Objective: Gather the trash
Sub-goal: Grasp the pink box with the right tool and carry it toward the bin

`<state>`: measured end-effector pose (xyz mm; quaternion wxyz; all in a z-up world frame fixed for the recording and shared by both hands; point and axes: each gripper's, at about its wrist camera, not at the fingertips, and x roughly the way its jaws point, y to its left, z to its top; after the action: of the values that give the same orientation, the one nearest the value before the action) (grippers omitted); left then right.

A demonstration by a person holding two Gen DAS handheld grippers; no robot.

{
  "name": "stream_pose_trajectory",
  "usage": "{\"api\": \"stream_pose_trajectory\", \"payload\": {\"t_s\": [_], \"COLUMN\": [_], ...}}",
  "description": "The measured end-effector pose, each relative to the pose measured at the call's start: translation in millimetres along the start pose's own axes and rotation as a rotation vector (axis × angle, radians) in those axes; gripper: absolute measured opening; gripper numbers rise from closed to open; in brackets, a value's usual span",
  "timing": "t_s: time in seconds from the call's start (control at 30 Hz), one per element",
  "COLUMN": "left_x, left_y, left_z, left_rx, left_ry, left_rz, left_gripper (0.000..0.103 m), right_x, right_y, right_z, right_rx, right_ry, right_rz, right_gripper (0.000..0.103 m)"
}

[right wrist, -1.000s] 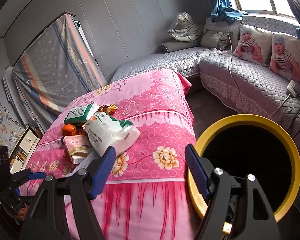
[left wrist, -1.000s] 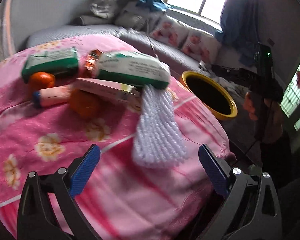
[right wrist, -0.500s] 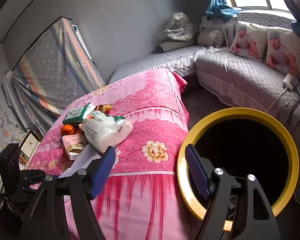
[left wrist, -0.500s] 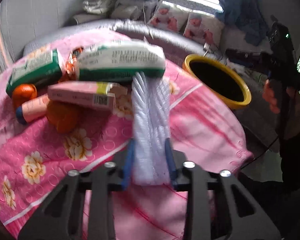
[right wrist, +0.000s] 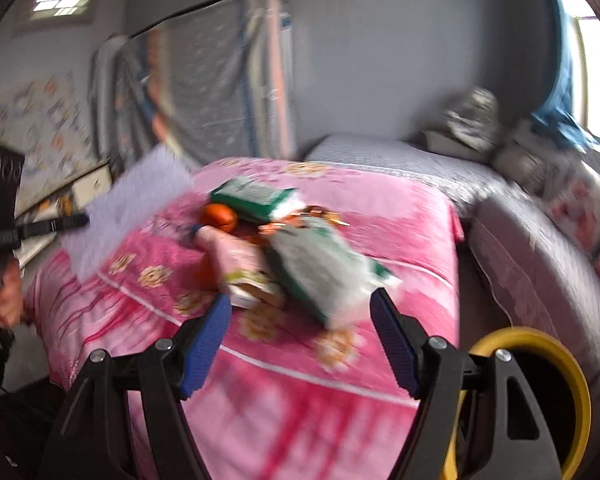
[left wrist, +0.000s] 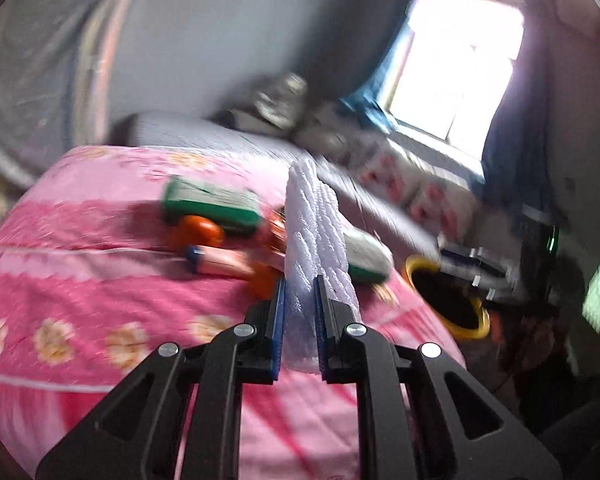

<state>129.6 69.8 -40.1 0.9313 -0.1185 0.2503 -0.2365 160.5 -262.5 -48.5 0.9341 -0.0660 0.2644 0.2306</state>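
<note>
White ribbed sheet [left wrist: 314, 232], perhaps foam, pinched in left claw [left wrist: 299, 312].

Motion-blurred packets [right wrist: 324, 276], perhaps snack bags, yellow bin [right wrist: 540, 396] cut off below

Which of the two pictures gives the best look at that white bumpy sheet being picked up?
The left wrist view: the white foam sheet fills the middle, edge-on, pinched between the left gripper's blue pads. The right wrist view shows the sheet only as a blurred pale patch at far left, held above the pink cloth.
</note>
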Motion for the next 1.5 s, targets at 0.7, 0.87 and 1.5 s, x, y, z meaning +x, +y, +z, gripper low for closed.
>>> {"api": "stream_pose_trajectory", "payload": {"t_s": [0.7, 0.87, 1.5], "left_x": [-28.2, -29.6, -13.3], "left_y": [69.9, 70.2, -36.9], "left_z": [-21.0, -20.4, 9.7], "left_rx": [-0.172, -0.157, 0.102], "left_ry": [-0.084, -0.089, -0.085], "left_rz": [0.013, 0.065, 0.099], "left_gripper": [0.012, 0.012, 0.012], "right_x": [149.4, 156.7, 12.3], "right_y": [96.1, 91.5, 20.9], "right_z": [12.2, 20.3, 66.9], "right_rx": [-0.501, -0.456, 0.047], "right_ry": [0.278, 0.259, 0.035], "right_rz": [-0.153, -0.153, 0.283], "right_gripper": [0.034, 0.022, 0.022]}}
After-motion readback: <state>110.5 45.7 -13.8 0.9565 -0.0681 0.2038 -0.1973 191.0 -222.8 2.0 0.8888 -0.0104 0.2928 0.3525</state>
